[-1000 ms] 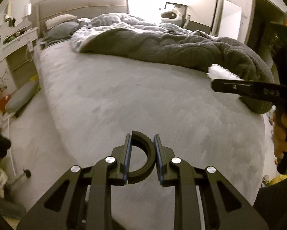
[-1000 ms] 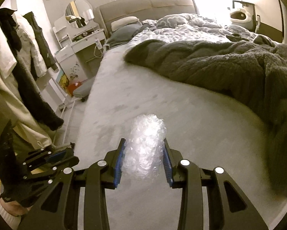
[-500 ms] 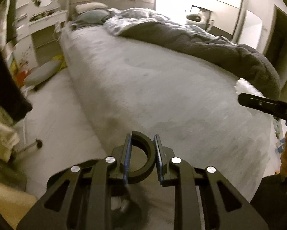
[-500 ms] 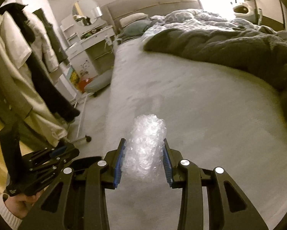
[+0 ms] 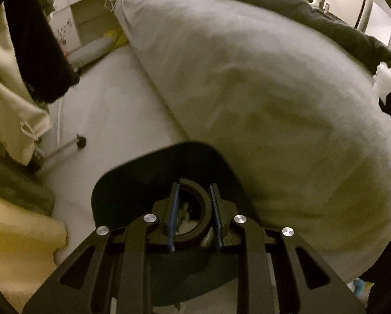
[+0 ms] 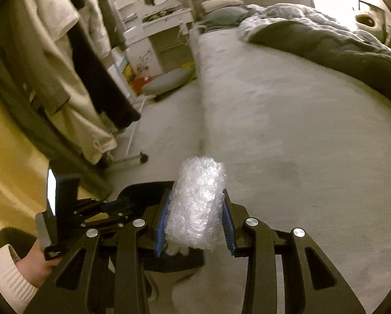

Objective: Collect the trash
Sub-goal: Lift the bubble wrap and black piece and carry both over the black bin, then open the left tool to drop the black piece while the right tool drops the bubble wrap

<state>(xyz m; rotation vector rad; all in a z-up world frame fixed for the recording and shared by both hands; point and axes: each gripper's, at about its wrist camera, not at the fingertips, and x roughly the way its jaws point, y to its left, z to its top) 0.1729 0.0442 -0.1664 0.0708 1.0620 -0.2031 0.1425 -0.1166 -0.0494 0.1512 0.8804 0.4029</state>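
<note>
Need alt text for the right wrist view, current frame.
The right gripper is shut on a roll of clear bubble wrap, held above the edge of a dark bin beside a grey bed. At lower left, a hand in a white sleeve holds the left gripper over the bin; coats hang behind.

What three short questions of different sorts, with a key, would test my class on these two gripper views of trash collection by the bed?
1. True or false: the right gripper is empty.
2. What does the left gripper clamp?
A. black ring
B. spoon
C. sock
3. Fill in: under the left gripper sits a dark ____.

Key:
1. false, it grips a bubble wrap roll
2. A
3. bin
</note>
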